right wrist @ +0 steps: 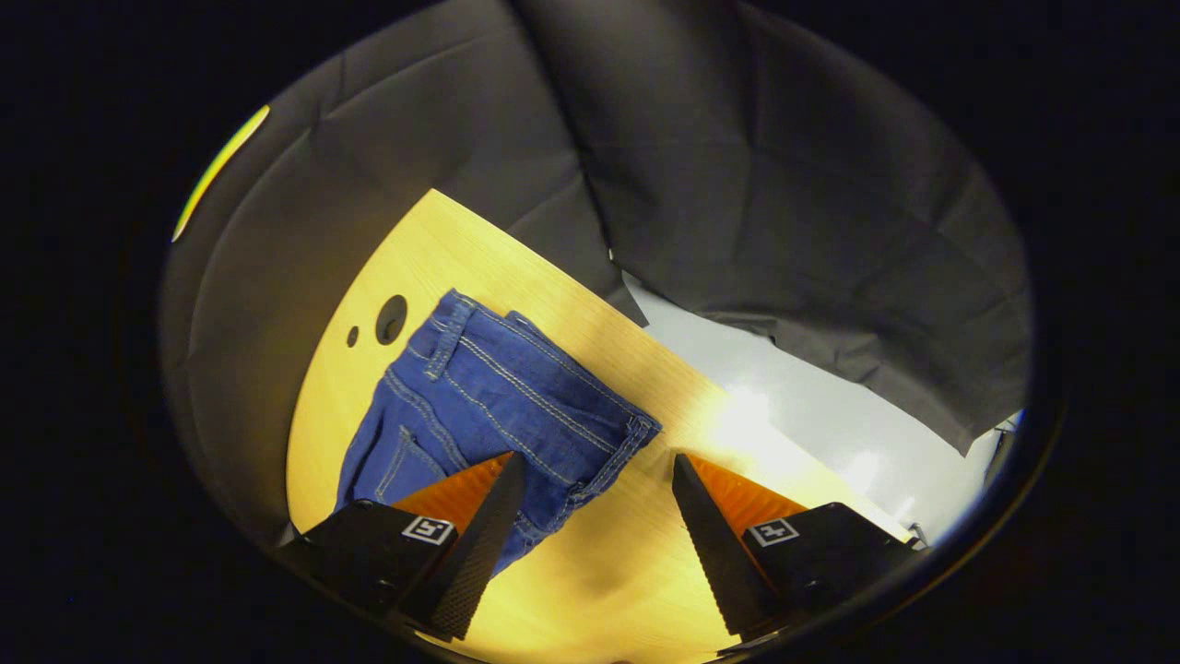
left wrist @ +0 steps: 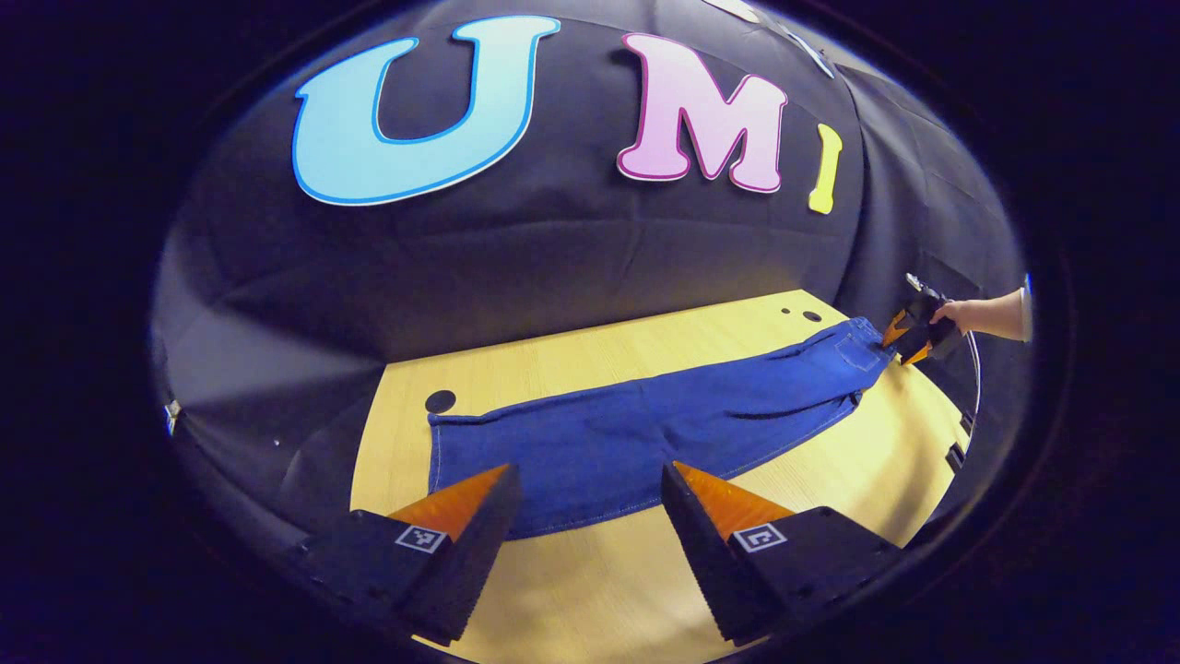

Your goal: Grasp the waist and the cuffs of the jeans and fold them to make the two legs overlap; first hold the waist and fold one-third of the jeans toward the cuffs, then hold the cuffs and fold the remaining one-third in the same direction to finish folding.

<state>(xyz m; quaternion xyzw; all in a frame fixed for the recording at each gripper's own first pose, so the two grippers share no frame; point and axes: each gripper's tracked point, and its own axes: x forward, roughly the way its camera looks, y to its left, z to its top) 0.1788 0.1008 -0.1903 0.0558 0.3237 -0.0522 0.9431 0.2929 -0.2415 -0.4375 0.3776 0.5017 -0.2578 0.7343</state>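
Blue jeans (left wrist: 645,424) lie stretched out flat along the wooden table (left wrist: 599,350). In the left gripper view the cuff end (left wrist: 452,461) is close in front of me and the waist (left wrist: 857,346) is far off at the right. My left gripper (left wrist: 590,480) hovers open over the near edge of the leg, by the cuffs. Held by a hand (left wrist: 959,314), the right gripper (left wrist: 908,337) sits at the waist. In the right gripper view the jeans' waist (right wrist: 489,387) lies just ahead, its corner between the fingers of the open right gripper (right wrist: 595,480).
Round dark holes (left wrist: 441,401) (right wrist: 391,318) mark the tabletop beside the cuffs and beside the waist. Black cloth walls close in behind the table. Beyond the table's far edge (right wrist: 590,304) in the right gripper view lies pale floor (right wrist: 811,406).
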